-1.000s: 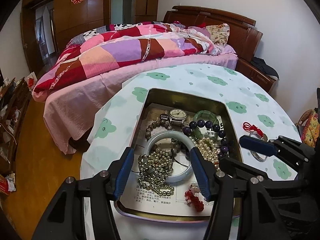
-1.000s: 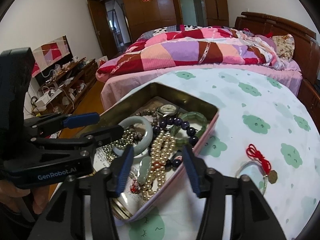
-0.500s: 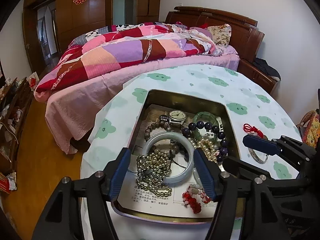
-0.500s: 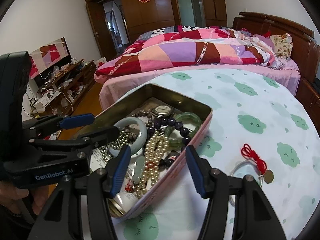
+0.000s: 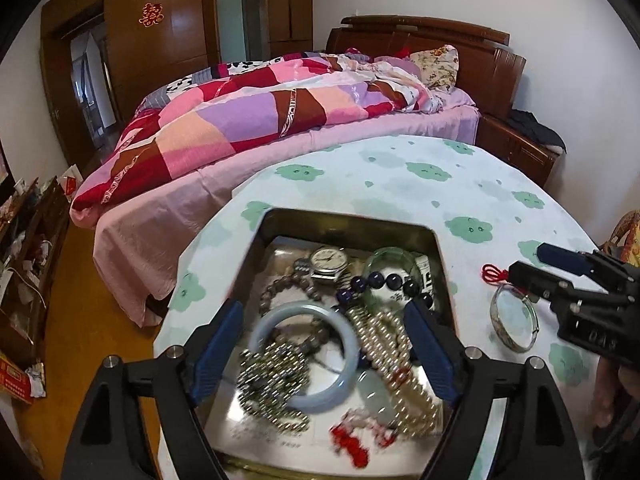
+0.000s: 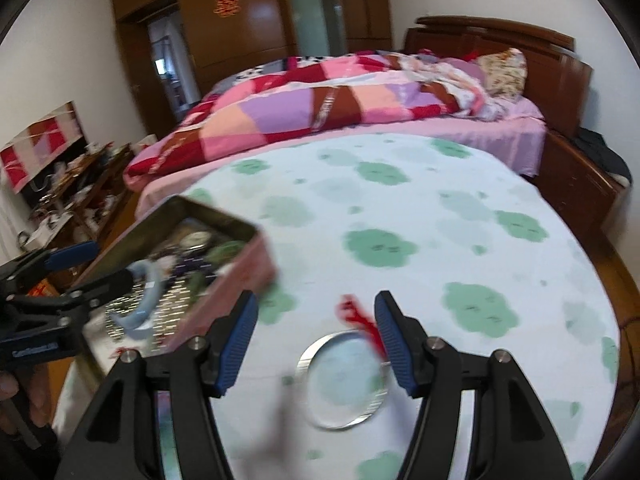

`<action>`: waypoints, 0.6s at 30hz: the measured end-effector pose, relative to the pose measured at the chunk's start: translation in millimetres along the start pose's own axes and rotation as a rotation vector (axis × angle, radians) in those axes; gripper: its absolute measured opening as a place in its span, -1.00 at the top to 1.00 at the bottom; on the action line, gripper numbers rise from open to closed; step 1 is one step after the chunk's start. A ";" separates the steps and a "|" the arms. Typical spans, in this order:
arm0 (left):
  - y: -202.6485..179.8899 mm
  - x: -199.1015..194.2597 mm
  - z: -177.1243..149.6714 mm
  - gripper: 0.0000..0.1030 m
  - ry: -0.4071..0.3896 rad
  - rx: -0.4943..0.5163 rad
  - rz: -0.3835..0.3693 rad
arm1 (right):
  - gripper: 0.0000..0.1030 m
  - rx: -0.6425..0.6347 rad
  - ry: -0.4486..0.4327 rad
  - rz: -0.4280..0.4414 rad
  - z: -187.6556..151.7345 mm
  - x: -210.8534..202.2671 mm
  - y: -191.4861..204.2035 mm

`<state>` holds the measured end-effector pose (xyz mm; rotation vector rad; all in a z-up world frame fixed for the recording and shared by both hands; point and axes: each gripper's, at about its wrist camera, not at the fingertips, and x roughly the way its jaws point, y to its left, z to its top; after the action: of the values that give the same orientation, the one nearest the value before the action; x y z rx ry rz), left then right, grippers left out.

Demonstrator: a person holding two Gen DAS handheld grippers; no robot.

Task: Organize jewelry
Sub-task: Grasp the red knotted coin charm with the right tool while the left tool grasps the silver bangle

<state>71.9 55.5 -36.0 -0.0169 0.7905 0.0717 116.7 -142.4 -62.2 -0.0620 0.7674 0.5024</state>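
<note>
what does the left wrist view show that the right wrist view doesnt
Only the left wrist view shows the tin's contents clearly: the watch, the pearl strand and the pale bangle. Only the right wrist view shows the tin's pink outer wall and the cluttered shelf. Both show the tin, the silver bangle with its red cord on the tablecloth, and the bed.

My tin (image 5: 352, 222) looks like dull brassy metal, the bangle (image 6: 342, 380) shiny silver, the surface (image 6: 400, 200) matt printed cloth, the wardrobe (image 5: 180, 40) glossy wood.
</note>
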 end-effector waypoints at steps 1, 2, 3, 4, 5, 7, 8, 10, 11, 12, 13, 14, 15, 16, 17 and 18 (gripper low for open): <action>-4.1 2.5 2.1 -0.60 0.003 0.006 0.004 | -0.24 0.003 0.006 -0.017 0.5 2.1 -6.2; -7.1 3.5 3.2 -0.60 0.003 0.010 0.004 | -0.24 0.006 0.011 -0.029 0.3 3.4 -10.3; -11.1 4.5 4.4 -0.60 0.002 0.016 0.001 | -0.24 0.015 0.020 -0.040 0.2 7.0 -16.1; -14.6 5.1 5.4 -0.60 0.000 0.021 -0.002 | -0.24 0.021 0.030 -0.042 -0.1 10.5 -20.1; -18.5 5.6 6.3 -0.60 -0.003 0.028 -0.007 | -0.24 0.023 0.041 -0.045 -0.9 13.3 -23.2; -25.6 7.9 7.5 -0.60 -0.002 0.040 -0.009 | -0.24 0.024 0.063 -0.046 -3.6 18.9 -27.6; -29.7 9.8 8.0 -0.60 0.003 0.049 -0.010 | -0.24 0.023 0.067 -0.042 -5.3 18.8 -27.3; -35.3 12.3 8.2 -0.60 0.004 0.059 -0.017 | -0.21 0.017 0.086 -0.038 -7.9 23.0 -27.3; -38.2 13.9 8.3 -0.60 0.007 0.062 -0.017 | -0.16 0.014 0.090 -0.038 -8.4 24.4 -26.7; -41.1 15.5 8.3 -0.60 0.011 0.066 -0.020 | -0.11 0.012 0.096 -0.037 -9.0 26.1 -27.0; -43.8 16.6 8.2 -0.60 0.014 0.070 -0.024 | -0.10 0.013 0.101 -0.036 -9.1 27.2 -27.1; -46.1 17.3 8.0 -0.60 0.016 0.074 -0.027 | -0.08 0.011 0.109 -0.035 -9.7 28.8 -27.5; -48.9 17.5 7.7 -0.60 0.017 0.079 -0.030 | -0.03 0.007 0.118 -0.037 -10.5 30.4 -27.8; -52.1 17.5 7.4 -0.60 0.017 0.087 -0.034 | -0.01 0.002 0.123 -0.041 -11.6 31.0 -28.3; -54.3 17.4 7.1 -0.60 0.018 0.092 -0.036 | 0.08 0.006 0.120 -0.041 -11.9 30.1 -29.1; -57.3 17.3 7.0 -0.60 0.018 0.099 -0.039 | 0.26 0.013 0.120 -0.044 -11.2 30.7 -30.2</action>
<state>93.0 -0.3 -44.0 0.0606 0.8107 -0.0047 141.8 -159.0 -94.9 -0.0974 0.8848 0.4549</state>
